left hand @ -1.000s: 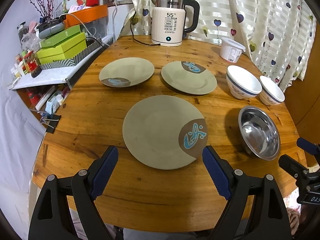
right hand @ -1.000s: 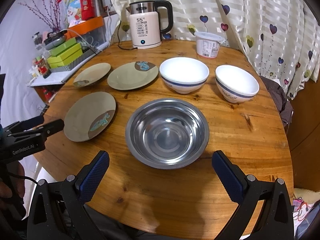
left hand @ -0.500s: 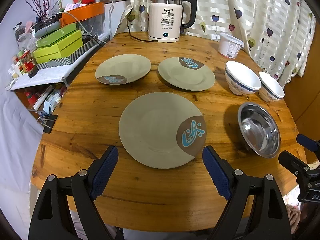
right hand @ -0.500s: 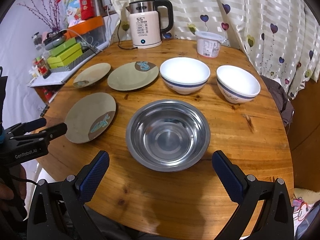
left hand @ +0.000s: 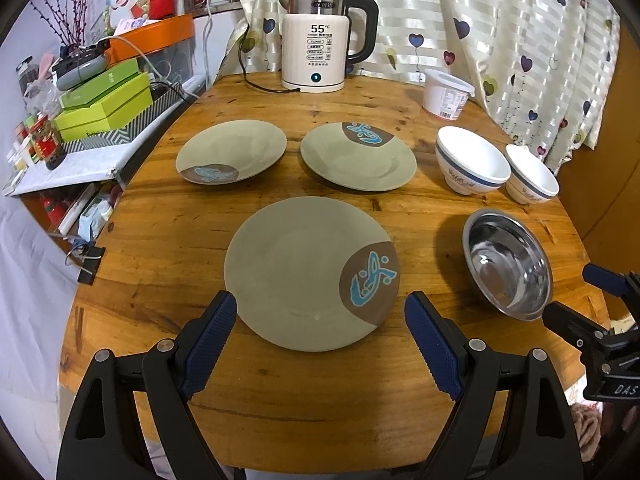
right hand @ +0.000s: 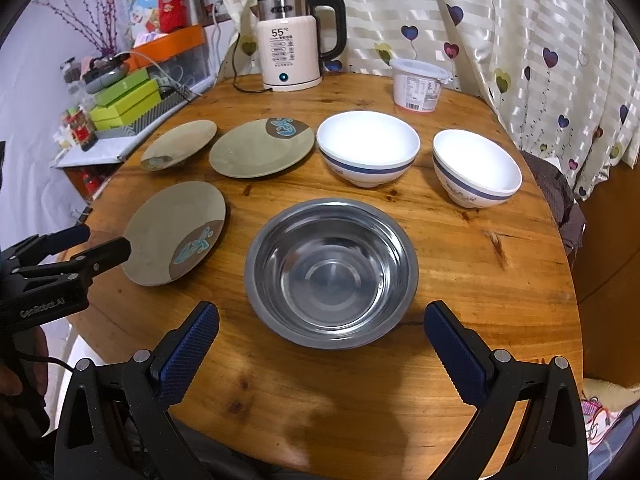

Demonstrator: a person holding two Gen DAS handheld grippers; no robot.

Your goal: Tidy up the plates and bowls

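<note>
Three olive plates with a brown and blue patch lie on the round wooden table: a near one [left hand: 304,272], a far-left one [left hand: 232,152] and a far-middle one [left hand: 360,160]. Two white bowls with a blue band [right hand: 368,148] [right hand: 476,168] stand behind a steel bowl [right hand: 332,268]. My left gripper [left hand: 320,320] is open, its fingers either side of the near plate's front edge, slightly above it. My right gripper [right hand: 322,324] is open, just in front of the steel bowl. Both are empty.
A white electric kettle [left hand: 316,56] with its cord and a lidded white tub [left hand: 446,94] stand at the table's far edge. Green boxes [left hand: 100,100] and clutter sit on a shelf to the left. A heart-print curtain [right hand: 520,40] hangs behind.
My left gripper has moved forward and lower toward the near plate, which now fills more of its view. My right gripper has edged slightly toward the steel bowl. Nothing on the table has moved.
</note>
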